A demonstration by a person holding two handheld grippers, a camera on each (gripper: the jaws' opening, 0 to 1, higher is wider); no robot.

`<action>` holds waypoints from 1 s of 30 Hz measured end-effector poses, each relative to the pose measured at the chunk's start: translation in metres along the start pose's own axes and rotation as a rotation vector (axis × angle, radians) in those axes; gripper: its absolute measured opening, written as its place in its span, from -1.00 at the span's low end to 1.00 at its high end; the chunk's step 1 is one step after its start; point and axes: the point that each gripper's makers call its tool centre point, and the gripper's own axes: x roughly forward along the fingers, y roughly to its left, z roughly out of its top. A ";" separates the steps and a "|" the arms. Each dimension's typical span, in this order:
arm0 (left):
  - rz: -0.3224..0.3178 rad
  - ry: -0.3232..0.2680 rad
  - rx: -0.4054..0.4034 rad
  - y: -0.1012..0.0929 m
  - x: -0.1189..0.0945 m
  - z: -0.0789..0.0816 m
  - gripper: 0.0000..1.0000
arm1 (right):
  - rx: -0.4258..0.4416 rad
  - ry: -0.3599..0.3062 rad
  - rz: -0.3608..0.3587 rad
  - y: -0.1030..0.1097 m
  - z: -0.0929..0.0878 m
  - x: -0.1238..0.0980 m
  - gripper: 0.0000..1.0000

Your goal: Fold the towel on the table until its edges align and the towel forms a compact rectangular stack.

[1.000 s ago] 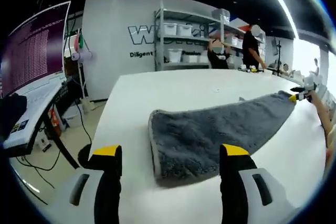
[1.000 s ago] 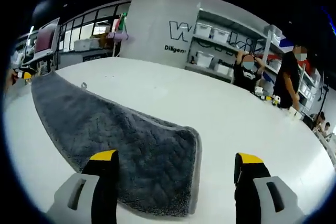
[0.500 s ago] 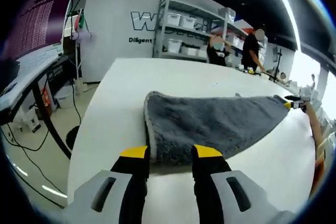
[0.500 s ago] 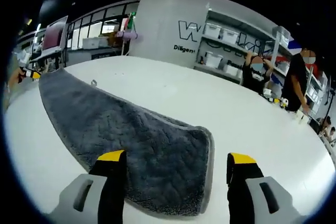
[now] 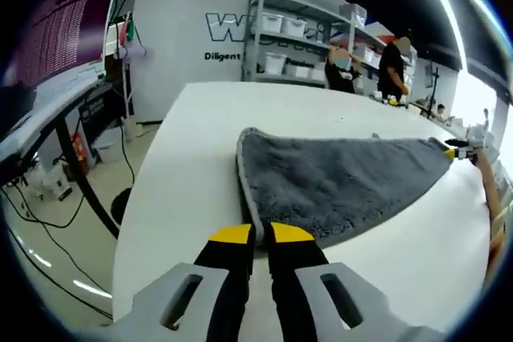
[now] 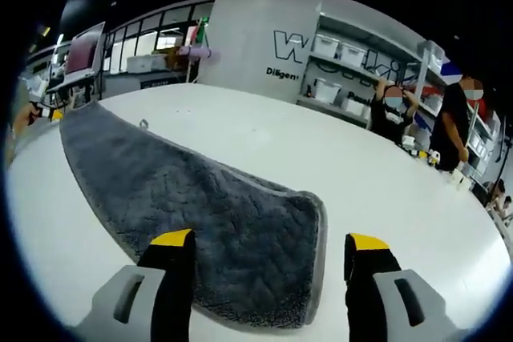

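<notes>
While the left gripper has its yellow-tipped jaws pressed almost together on the near corner of the grey towel, the right gripper hangs with its jaws spread wide over the towel's other end, gripping nothing. From the left jaws the towel runs out toward two o'clock across the white table, flat and unfolded.

One risk, as I judge it, is that the left pinch catches only the hem's edge; lifted so, the corner could slip free. If one end rises before the other is gripped, the edges would skew.

Left gripper view alone shows the monitor at ten o'clock and the right gripper at three o'clock. Right gripper view gives the far hem, and the shelves at one o'clock.
</notes>
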 end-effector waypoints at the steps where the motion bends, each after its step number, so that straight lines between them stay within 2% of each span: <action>1: 0.003 0.005 -0.001 0.001 0.000 -0.001 -0.90 | -0.001 -0.001 0.000 0.001 0.000 0.000 0.52; 7: 0.016 0.037 0.008 0.005 -0.004 -0.006 -0.93 | 0.002 0.003 0.003 0.002 -0.001 -0.002 0.51; 11: 0.019 0.048 0.041 0.003 -0.004 -0.010 -0.91 | 0.006 -0.004 0.018 0.005 0.001 -0.004 0.51; 13: 0.037 0.045 0.077 0.003 -0.004 -0.008 -0.79 | 0.014 -0.021 0.031 0.008 0.004 -0.006 0.51; 15: 0.057 0.031 0.125 0.006 -0.004 -0.003 -0.53 | 0.022 -0.052 0.036 0.007 0.010 -0.009 0.50; 17: 0.053 0.016 0.127 0.005 -0.005 0.000 -0.38 | 0.030 -0.081 0.029 0.004 0.014 -0.014 0.49; 19: 0.030 -0.028 0.104 0.002 -0.006 0.008 -0.27 | 0.033 -0.101 0.012 -0.001 0.016 -0.019 0.48; 22: 0.001 -0.117 0.080 -0.003 -0.010 0.024 0.02 | 0.040 -0.107 -0.021 -0.011 0.011 -0.027 0.35; 23: 0.004 -0.129 0.073 -0.002 -0.011 0.027 0.15 | 0.045 -0.114 -0.035 -0.014 0.011 -0.029 0.28; 25: 0.007 -0.139 0.056 0.000 -0.013 0.029 0.28 | 0.077 -0.137 -0.032 -0.014 0.010 -0.036 -0.02; 26: 0.010 -0.142 0.048 0.001 -0.013 0.029 0.32 | 0.131 -0.171 -0.030 -0.016 0.013 -0.039 -0.21; 27: 0.016 -0.139 0.038 0.003 -0.013 0.029 0.36 | 0.150 -0.189 -0.023 -0.016 0.014 -0.041 -0.32; 28: 0.021 -0.132 0.027 0.005 -0.013 0.028 0.38 | 0.168 -0.199 -0.017 -0.017 0.015 -0.042 -0.36; 30: 0.022 -0.126 0.014 0.007 -0.012 0.028 0.39 | 0.167 -0.191 -0.018 -0.021 0.016 -0.041 -0.31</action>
